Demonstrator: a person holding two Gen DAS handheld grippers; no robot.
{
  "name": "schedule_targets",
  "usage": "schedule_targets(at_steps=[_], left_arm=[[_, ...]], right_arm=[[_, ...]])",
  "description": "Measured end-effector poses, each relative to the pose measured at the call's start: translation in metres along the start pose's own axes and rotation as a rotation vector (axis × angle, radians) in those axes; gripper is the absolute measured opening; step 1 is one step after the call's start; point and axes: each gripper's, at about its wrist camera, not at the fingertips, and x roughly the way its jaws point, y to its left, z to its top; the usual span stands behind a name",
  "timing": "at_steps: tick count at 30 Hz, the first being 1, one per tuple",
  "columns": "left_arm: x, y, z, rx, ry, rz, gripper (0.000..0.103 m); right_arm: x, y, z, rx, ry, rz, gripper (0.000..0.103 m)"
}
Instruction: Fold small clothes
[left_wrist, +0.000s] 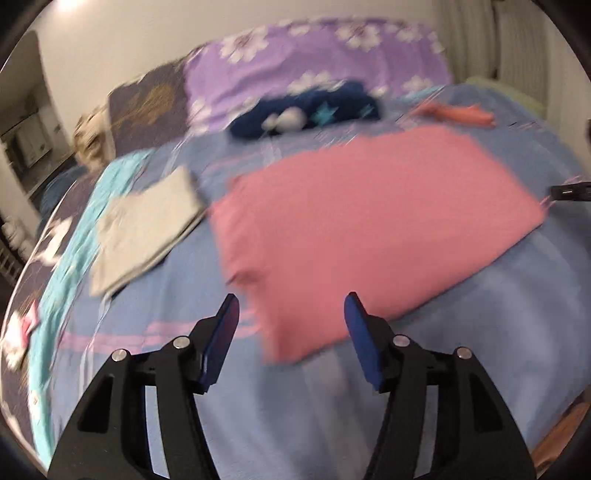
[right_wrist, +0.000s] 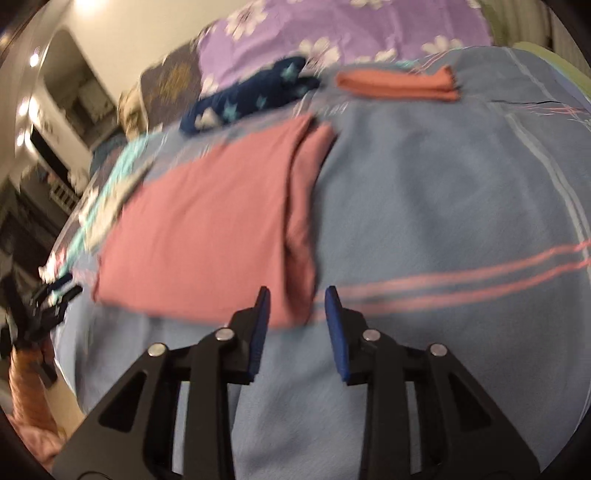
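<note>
- The left hand-held gripper is open and holds nothing. It hangs just over the near corner of the pink cloth, which looks like a good spot to pinch for the next fold.
- The right hand-held gripper is open too, with empty jaws. It points at the near end of the cloth's right side, where an edge is already turned over.
- The pink cloth lies flat in the middle of the bed, spread out so both grippers can reach it. I think it is partly folded, not done.
- A grey cloth sits folded on the left, well apart, likely put aside as finished.
- An orange cloth lies folded near the pillow.
- A dark blue starry cloth lies bunched up by the pillow, so it may need folding next.
- Both pictures are blurry, so small edges are hard to see.
</note>
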Motion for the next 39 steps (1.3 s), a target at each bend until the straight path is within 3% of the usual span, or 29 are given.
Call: schedule_targets(at_steps=[1, 3, 6, 11, 15, 17, 20, 22, 23, 24, 25, 26, 27, 28, 30, 32, 36, 37, 39], left_arm=[[-0.001, -0.017, 0.013, 0.016, -0.02, -0.059, 0.055], [0.003, -0.057, 0.036, 0.064, -0.027, -0.182, 0.033], [0.018, -0.125, 0.065, 0.159, -0.009, -0.347, 0.019], [0.044, -0.221, 0.081, 0.329, 0.037, -0.397, 0.021], [0.056, -0.26, 0.077, 0.413, 0.061, -0.393, 0.045], [0.054, -0.272, 0.072, 0.47, 0.05, -0.375, 0.054], [0.058, -0.282, 0.065, 0.547, 0.044, -0.326, 0.055], [0.064, -0.281, 0.065, 0.544, 0.058, -0.319, 0.055], [0.068, -0.282, 0.066, 0.531, 0.069, -0.318, 0.051], [0.072, -0.28, 0.068, 0.503, 0.083, -0.319, 0.037], [0.076, -0.279, 0.07, 0.476, 0.094, -0.326, 0.029], [0.078, -0.273, 0.073, 0.448, 0.107, -0.342, 0.01], [0.081, -0.267, 0.077, 0.418, 0.12, -0.368, 0.005], [0.082, -0.265, 0.08, 0.406, 0.125, -0.39, 0.003], [0.075, -0.259, 0.081, 0.415, 0.087, -0.462, 0.003], [0.073, -0.26, 0.077, 0.473, 0.083, -0.467, 0.003], [0.082, -0.267, 0.068, 0.513, 0.1, -0.47, 0.003], [0.077, -0.27, 0.065, 0.528, 0.091, -0.469, 0.003], [0.073, -0.27, 0.062, 0.547, 0.08, -0.475, 0.003]], right_arm=[[-0.001, -0.006, 0.01, 0.01, -0.015, -0.006, 0.027], [0.008, -0.016, 0.029, 0.026, -0.018, -0.008, 0.016], [0.028, -0.031, 0.061, 0.073, 0.009, 0.036, 0.013], [0.072, -0.046, 0.111, 0.116, 0.058, 0.128, 0.014], [0.097, -0.047, 0.133, 0.096, 0.099, 0.133, 0.02], [0.109, -0.047, 0.141, 0.084, 0.111, 0.13, 0.027], [0.127, -0.051, 0.149, 0.093, 0.14, 0.151, 0.044], [0.135, -0.053, 0.15, 0.105, 0.148, 0.168, 0.044], [0.141, -0.053, 0.153, 0.103, 0.152, 0.174, 0.044], [0.146, -0.052, 0.155, 0.101, 0.153, 0.177, 0.044], [0.149, -0.051, 0.156, 0.097, 0.153, 0.182, 0.043], [0.155, -0.049, 0.159, 0.089, 0.152, 0.18, 0.028], [0.158, -0.048, 0.162, 0.082, 0.149, 0.175, 0.011], [0.158, -0.046, 0.164, 0.079, 0.14, 0.175, 0.007], [0.142, -0.039, 0.168, 0.059, 0.064, 0.183, 0.007], [0.128, -0.03, 0.172, 0.014, 0.009, 0.178, 0.006], [0.16, -0.035, 0.175, -0.018, 0.083, 0.012, 0.006], [0.169, -0.042, 0.173, -0.003, 0.098, 0.009, 0.005], [0.169, -0.058, 0.172, 0.069, 0.079, 0.089, 0.003]])
